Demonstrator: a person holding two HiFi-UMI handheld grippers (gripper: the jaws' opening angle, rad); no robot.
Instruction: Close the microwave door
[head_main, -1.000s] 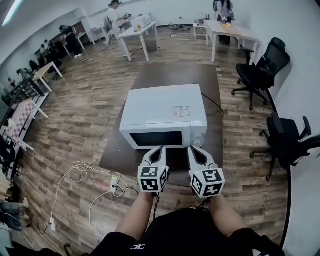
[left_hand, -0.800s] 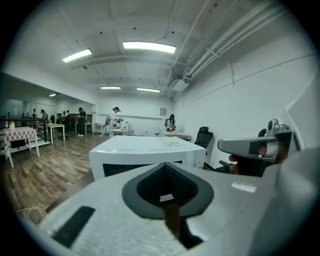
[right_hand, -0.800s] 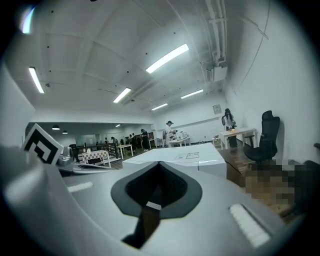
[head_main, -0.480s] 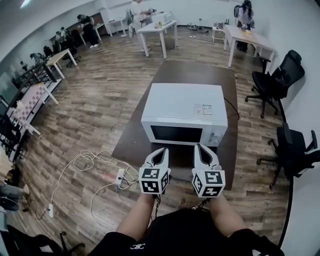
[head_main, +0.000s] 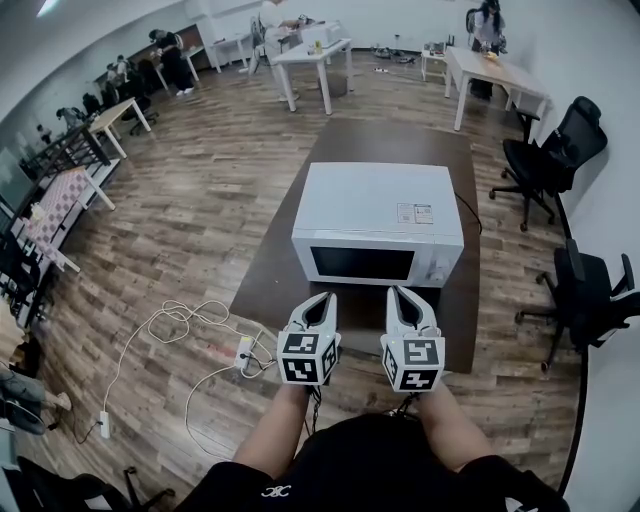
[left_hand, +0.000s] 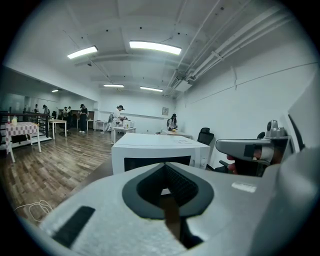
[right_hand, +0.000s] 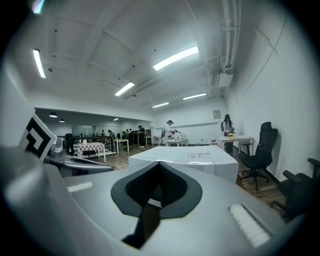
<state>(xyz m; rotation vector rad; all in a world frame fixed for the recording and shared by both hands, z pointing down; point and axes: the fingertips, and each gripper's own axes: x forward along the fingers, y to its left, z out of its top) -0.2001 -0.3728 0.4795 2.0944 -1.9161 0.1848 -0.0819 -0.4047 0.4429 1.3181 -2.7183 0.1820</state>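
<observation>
Sitting on a dark table (head_main: 400, 150), the white microwave (head_main: 378, 205) has its door (head_main: 362, 263) flush with its front. Just short of the microwave's front and clear of it, the left gripper (head_main: 324, 299) and right gripper (head_main: 401, 293) hang side by side, each with jaws pressed together on nothing. A black office chair (head_main: 555, 150) stands well apart from the microwave.

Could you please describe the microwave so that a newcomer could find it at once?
Find the long dark brown table in the middle of the wood-floored room. The microwave is the white box at its near end, with a dark front window and a small label on top. The far tables by the back wall are white.
</observation>
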